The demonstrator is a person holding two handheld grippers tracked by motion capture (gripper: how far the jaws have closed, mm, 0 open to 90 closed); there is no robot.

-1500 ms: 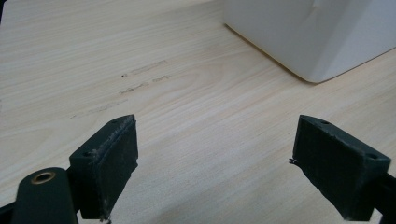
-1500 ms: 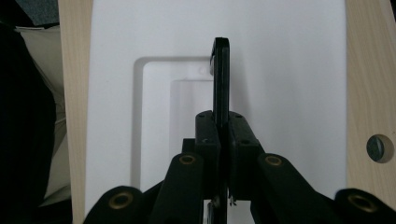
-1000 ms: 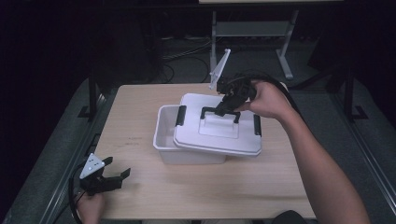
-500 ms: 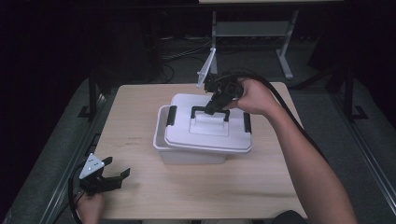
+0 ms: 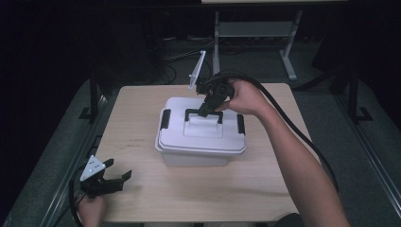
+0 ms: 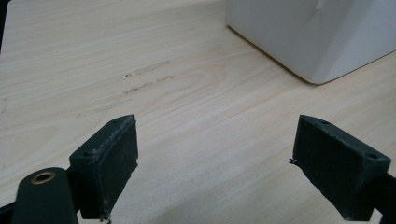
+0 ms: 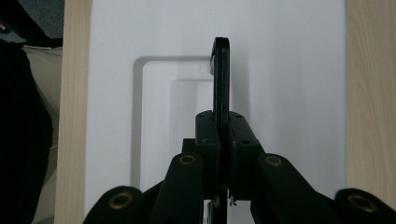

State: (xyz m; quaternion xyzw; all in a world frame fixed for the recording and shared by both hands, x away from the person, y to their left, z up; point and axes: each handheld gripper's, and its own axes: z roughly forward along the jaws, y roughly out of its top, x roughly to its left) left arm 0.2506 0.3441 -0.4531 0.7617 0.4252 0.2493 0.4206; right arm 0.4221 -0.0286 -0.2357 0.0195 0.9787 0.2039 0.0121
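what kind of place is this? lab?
Probably a lab or test room set up for recording. A bare wooden table stands alone in a dark room, cables trail over the floor behind it, and a metal bench frame stands at the back. The only prop is a white lidded box.

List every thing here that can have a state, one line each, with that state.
lid: lying on the box, covering it
handle: raised upright, clamped between the right gripper's jaws
box: upright on the table, covered
right gripper: shut on the handle
left gripper: open, holding nothing, low over the table
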